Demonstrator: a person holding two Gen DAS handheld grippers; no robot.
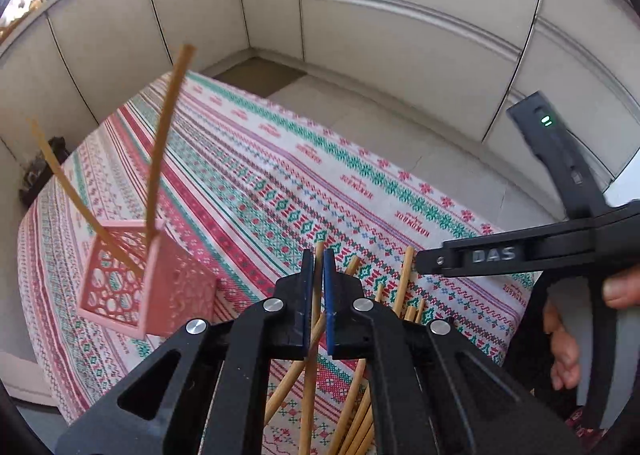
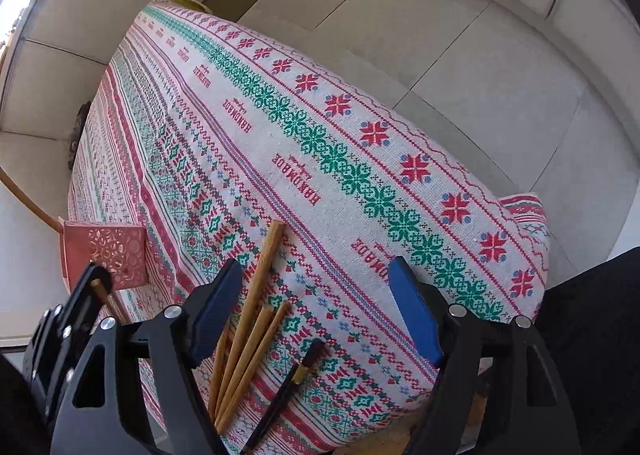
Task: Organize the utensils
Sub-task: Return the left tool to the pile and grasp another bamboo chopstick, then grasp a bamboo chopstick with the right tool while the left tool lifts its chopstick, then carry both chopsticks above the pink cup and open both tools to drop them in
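Your left gripper (image 1: 319, 305) is pinching one wooden chopstick (image 1: 312, 355) between its blue pads, lifted over the loose chopsticks (image 1: 360, 411) on the patterned tablecloth (image 1: 280, 175). Your right gripper (image 2: 316, 307) is spread wide, touching nothing, above more chopsticks (image 2: 248, 327) and a dark one (image 2: 288, 391). The pink lattice holder (image 1: 140, 283) has two chopsticks (image 1: 160, 159) leaning inside, though it's blurred.

Bamboo chopsticks (image 2: 248, 319) lie bunched on the cloth; two stand tilted in the pink holder (image 1: 148, 283).
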